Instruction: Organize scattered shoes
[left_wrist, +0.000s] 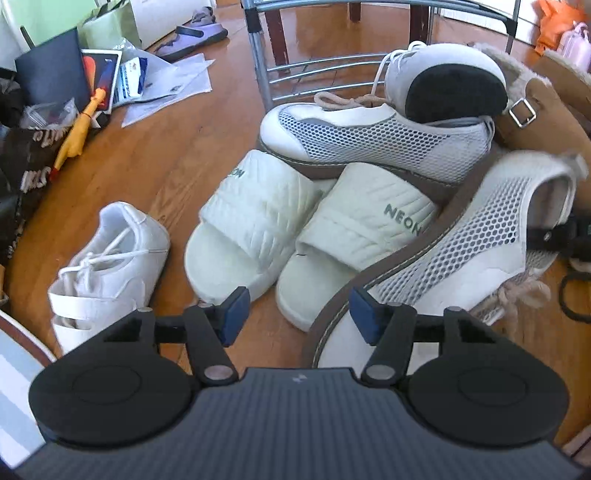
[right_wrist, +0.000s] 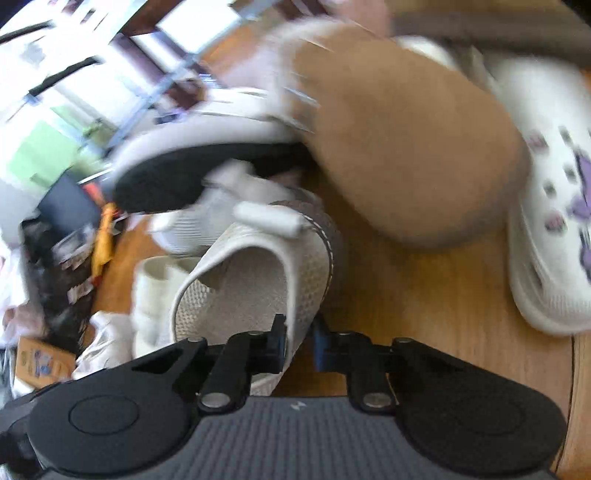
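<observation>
In the left wrist view my left gripper (left_wrist: 297, 312) is open and empty, low over a pair of pale NEON slides (left_wrist: 255, 218). A white mesh sneaker (left_wrist: 476, 243) lies tilted at the right, its toe by my right fingertip. My right gripper (right_wrist: 299, 339) is shut on this sneaker's heel collar (right_wrist: 258, 280); it also shows at the far right of the left view (left_wrist: 565, 232). The matching mesh sneaker (left_wrist: 373, 140) lies behind the slides with a white shoe (left_wrist: 443, 74) on top. A white lace-up sneaker (left_wrist: 107, 266) lies at the left.
Tan fur-lined boots (left_wrist: 546, 122) (right_wrist: 402, 140) lie at the right. A white clog with purple charms (right_wrist: 550, 229) sits beyond them. A metal chair frame (left_wrist: 258, 62) stands behind the pile. Papers, bags and a yellow umbrella (left_wrist: 74, 133) clutter the left floor. A purple sandal (left_wrist: 195, 33) lies far back.
</observation>
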